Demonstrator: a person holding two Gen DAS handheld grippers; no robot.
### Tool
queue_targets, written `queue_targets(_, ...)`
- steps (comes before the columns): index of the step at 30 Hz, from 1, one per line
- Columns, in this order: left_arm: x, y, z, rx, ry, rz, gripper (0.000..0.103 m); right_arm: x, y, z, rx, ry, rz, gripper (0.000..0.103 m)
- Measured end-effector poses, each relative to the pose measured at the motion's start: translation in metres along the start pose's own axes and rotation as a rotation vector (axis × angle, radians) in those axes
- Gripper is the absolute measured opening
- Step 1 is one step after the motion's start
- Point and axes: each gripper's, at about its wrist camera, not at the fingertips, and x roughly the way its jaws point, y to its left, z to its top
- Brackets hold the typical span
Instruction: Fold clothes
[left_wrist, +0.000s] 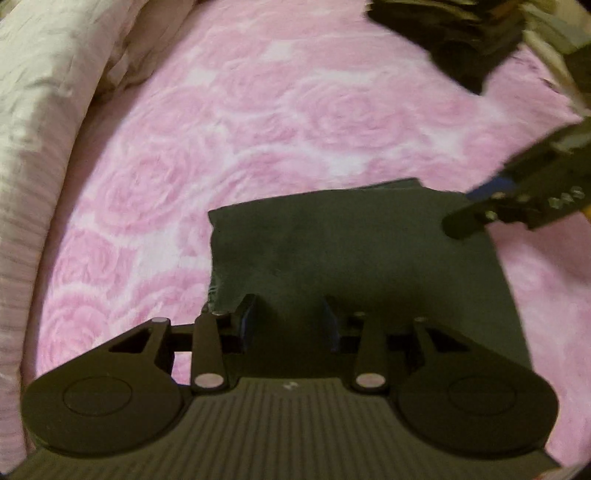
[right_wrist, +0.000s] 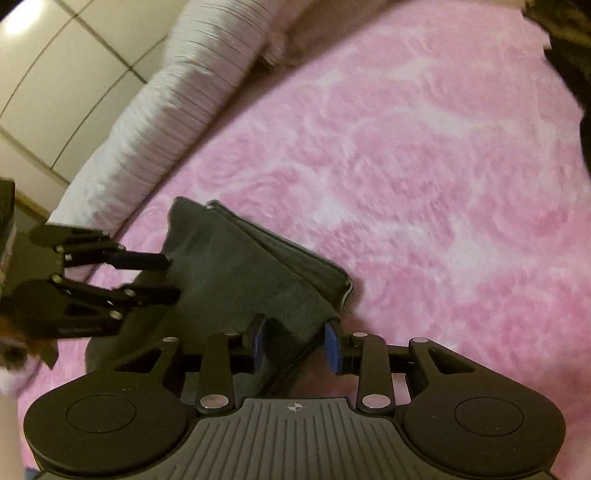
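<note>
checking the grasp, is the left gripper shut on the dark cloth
No. In the right wrist view the left gripper has its two fingers apart at the edge of the dark cloth, with a visible gap between them.

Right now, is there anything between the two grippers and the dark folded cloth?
Nothing visible. The left gripper and the right gripper are both open at the dark folded cloth, on the pink rose blanket.
</note>
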Motion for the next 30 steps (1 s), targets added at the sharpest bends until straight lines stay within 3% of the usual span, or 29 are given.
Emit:
queue_targets(5,0.005,0.01,0.0,-0.088,-0.004,-0.006,0.038,0.005,-0.006,0.002,0.007,0.021,-0.002,0.033)
queue_targets(30,-0.001,0.0,0.0,-0.098,0.04,0.06,0.038,0.007,0.003,0.006,-0.012,0.06,-0.049,0.033)
